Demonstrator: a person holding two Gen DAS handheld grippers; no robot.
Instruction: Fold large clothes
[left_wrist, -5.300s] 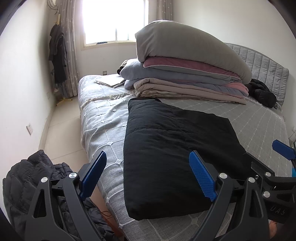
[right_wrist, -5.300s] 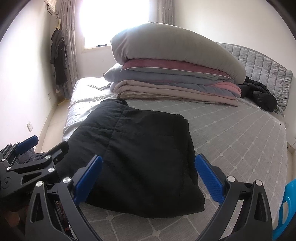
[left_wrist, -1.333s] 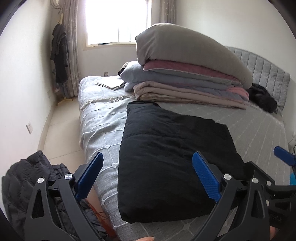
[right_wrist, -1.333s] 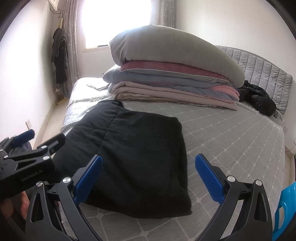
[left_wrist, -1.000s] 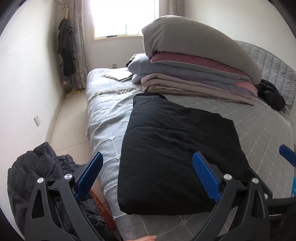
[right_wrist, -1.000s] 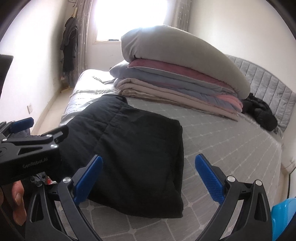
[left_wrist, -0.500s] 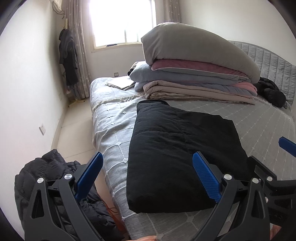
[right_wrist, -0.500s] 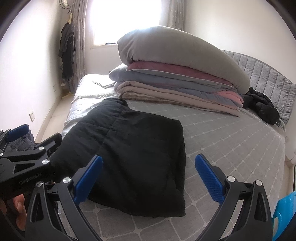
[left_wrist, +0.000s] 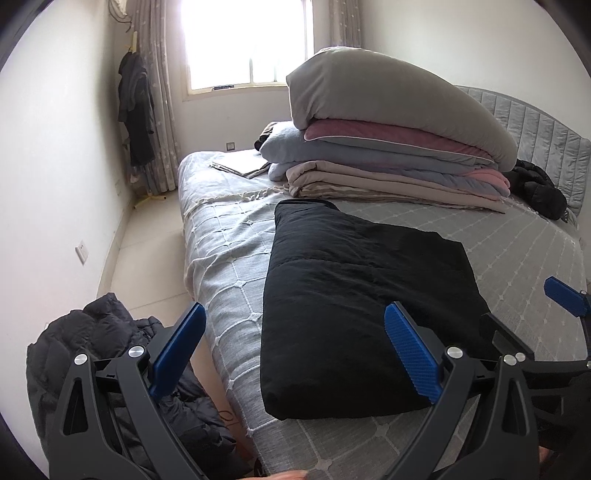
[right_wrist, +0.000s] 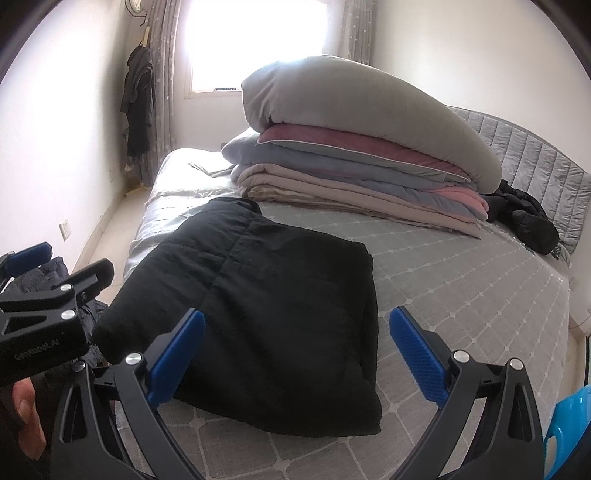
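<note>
Black quilted garment (left_wrist: 362, 314) is seen folded into a thick rectangle, lying flat on the grey bed (left_wrist: 524, 258) near its near edge, left of centre. Left hand-held gripper (left_wrist: 291, 350) is held above the near-left corner of the bed, jaws spread wide, nothing between them; one blue pad is seen over the floor gap, the other over the garment's near edge. Right hand-held gripper (right_wrist: 295, 354) is likewise spread wide and empty, hovering over the garment's near-right part, apart from the fabric as far as can be told. A stack of folded quilts (right_wrist: 369, 155) is piled at the far side of the bed, topped by a grey one. A dark jacket (right_wrist: 524, 218) lies at the far right by the headboard. Another dark padded coat (left_wrist: 92, 350) is heaped on the floor at near left, beside the bed. A thumb (right_wrist: 26, 417) is visible at the left edge of the right wrist view.
</note>
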